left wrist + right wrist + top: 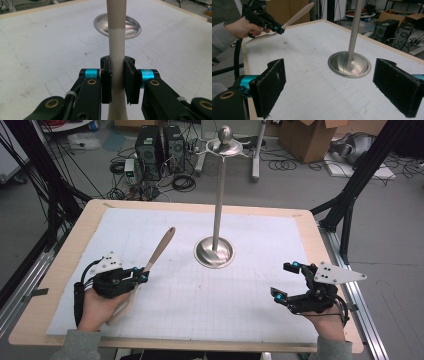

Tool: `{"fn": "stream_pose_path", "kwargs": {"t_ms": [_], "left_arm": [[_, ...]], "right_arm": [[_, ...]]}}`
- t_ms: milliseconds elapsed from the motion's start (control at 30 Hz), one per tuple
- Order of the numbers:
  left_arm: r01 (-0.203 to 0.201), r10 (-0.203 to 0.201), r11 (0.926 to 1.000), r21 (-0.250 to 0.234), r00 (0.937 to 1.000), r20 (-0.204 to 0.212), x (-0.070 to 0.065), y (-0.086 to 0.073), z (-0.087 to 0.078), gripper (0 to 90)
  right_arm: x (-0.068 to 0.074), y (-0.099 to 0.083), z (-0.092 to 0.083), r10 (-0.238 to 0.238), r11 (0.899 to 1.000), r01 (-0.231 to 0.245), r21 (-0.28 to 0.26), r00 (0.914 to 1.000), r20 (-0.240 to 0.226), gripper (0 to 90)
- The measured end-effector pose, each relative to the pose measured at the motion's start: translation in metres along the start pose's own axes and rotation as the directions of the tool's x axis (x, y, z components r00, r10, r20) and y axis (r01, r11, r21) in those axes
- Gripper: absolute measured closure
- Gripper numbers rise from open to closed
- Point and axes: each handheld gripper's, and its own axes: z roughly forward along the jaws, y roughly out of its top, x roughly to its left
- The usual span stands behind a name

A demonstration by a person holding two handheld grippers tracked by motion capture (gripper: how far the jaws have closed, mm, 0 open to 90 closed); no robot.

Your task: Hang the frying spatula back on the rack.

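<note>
A: What is the left gripper (145, 275) holding?

B: A wooden spatula (159, 251). Its fingers (106, 83) are closed tight on the narrow neck of the handle, one pad on each side, as the left gripper view shows. The handle end points up and away toward the metal stand (215, 251), and the flat blade trails back under the hand.

A: Is the spatula on the desk (65, 265)?

B: No. In the right gripper view the spatula (294, 17) hangs clear of the white gridded mat (312, 75), tilted, with the left gripper (279, 28) clamped near where handle meets blade. Gripping there, I'd judge, keeps the long handle free to be steered toward the stand's top dish (225, 146).

A: And the right gripper (285, 281)?

B: Its fingers (269, 85) stand wide apart with nothing between them, resting low at the near right of the mat, aimed at the stand's round base (349, 65). It looks parked, perhaps ready to steady the stand.

A: Any labels or writing?

B: None I can read; the mat bears just faint grid lines and smudges.
</note>
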Motion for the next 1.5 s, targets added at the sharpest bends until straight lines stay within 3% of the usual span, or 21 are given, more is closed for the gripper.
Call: {"fn": "stream_pose_path", "kwargs": {"t_ms": [233,300,367,400,500,867,1067,1267,1400,1500], "left_arm": [[-0.023,0.023,0.999,-0.039,0.9997,0.005,0.003,0.014,-0.006,77.9],[-0.023,0.024,0.9986,-0.048,0.9996,0.017,0.005,0.019,-0.007,77.9],[-0.015,0.019,0.998,-0.061,0.9977,0.065,0.006,0.026,-0.008,77.8],[-0.035,0.04,0.9969,-0.07,0.9966,0.072,0.004,0.03,-0.009,77.8],[-0.042,0.049,0.9955,-0.085,0.9958,0.077,0.002,0.043,-0.009,77.9],[-0.092,0.099,0.9912,-0.094,0.9929,0.066,0.0,0.082,-0.007,77.9],[-0.145,0.151,0.9843,-0.101,0.9868,0.058,0.001,0.096,-0.009,77.9],[-0.142,0.15,0.9834,-0.113,0.9861,0.071,0.003,0.111,-0.011,77.8],[-0.152,0.158,0.9814,-0.117,0.9866,0.042,-0.001,0.119,-0.01,77.9],[-0.144,0.155,0.978,-0.151,0.9858,0.064,-0.003,0.124,-0.009,77.9]], "right_arm": [[0.002,0.002,-0.002,-0.006,1.0,0.006,-0.018,1.0,-0.004,10.2],[0.002,0.003,-0.001,-0.007,1.0,0.007,-0.015,1.0,-0.006,10.2],[0.002,0.003,0.0,-0.006,1.0,0.006,-0.013,1.0,-0.007,10.2],[0.002,0.003,0.0,-0.008,1.0,0.008,-0.016,0.9999,-0.01,10.2],[0.004,0.004,0.0,-0.012,1.0,0.012,-0.015,0.9997,-0.02,10.2],[0.004,0.005,-0.005,-0.01,0.999,0.01,-0.033,0.9998,-0.017,10.2],[0.005,0.007,-0.003,-0.021,0.999,0.02,-0.034,0.9995,-0.023,10.2],[0.006,0.007,-0.003,-0.019,0.999,0.018,-0.032,0.9994,-0.03,10.2],[0.006,0.007,-0.002,-0.018,0.999,0.017,-0.032,0.9994,-0.03,10.2],[0.006,0.006,-0.002,-0.019,0.999,0.018,-0.029,0.9993,-0.032,10.2]]}}
